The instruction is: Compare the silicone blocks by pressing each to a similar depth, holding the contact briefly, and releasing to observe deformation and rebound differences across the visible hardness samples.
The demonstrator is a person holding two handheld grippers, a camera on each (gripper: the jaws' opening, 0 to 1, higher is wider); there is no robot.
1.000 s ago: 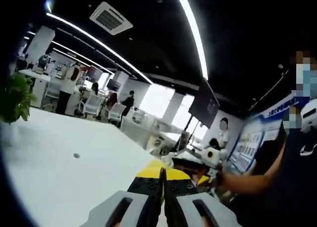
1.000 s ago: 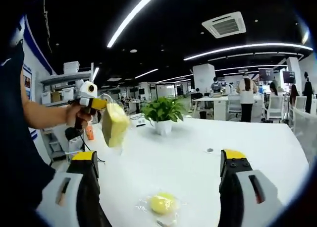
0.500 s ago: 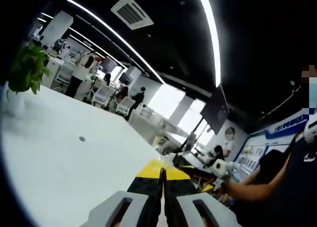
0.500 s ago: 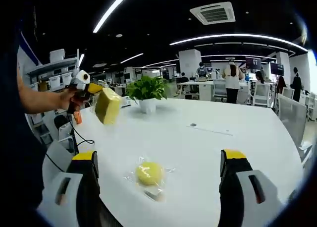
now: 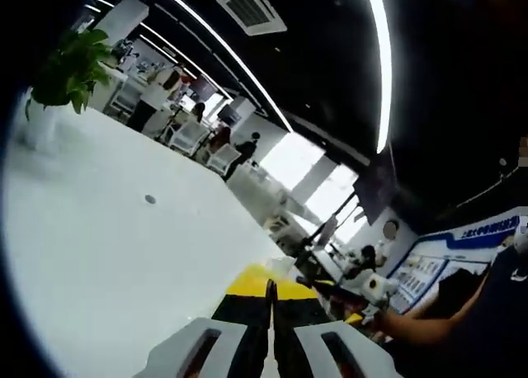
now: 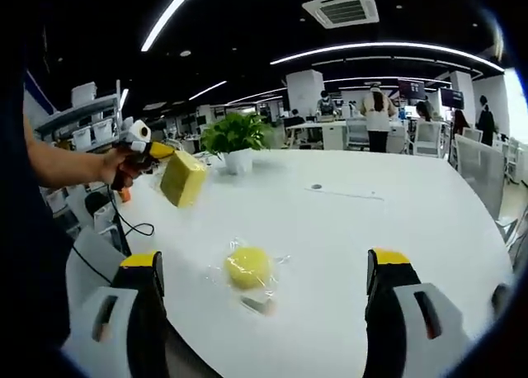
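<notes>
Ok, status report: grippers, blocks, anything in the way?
Left gripper shut on yellow block, held above the table. Right gripper open, wrapped yellow sample ahead between its jaws. Nothing blocking.

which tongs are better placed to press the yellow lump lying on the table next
Right, probably. The right tongs are open, with the wrapped yellow lump lying on the white table just ahead between the jaws. The left tongs are shut on a yellow block, held up off the table.
</notes>
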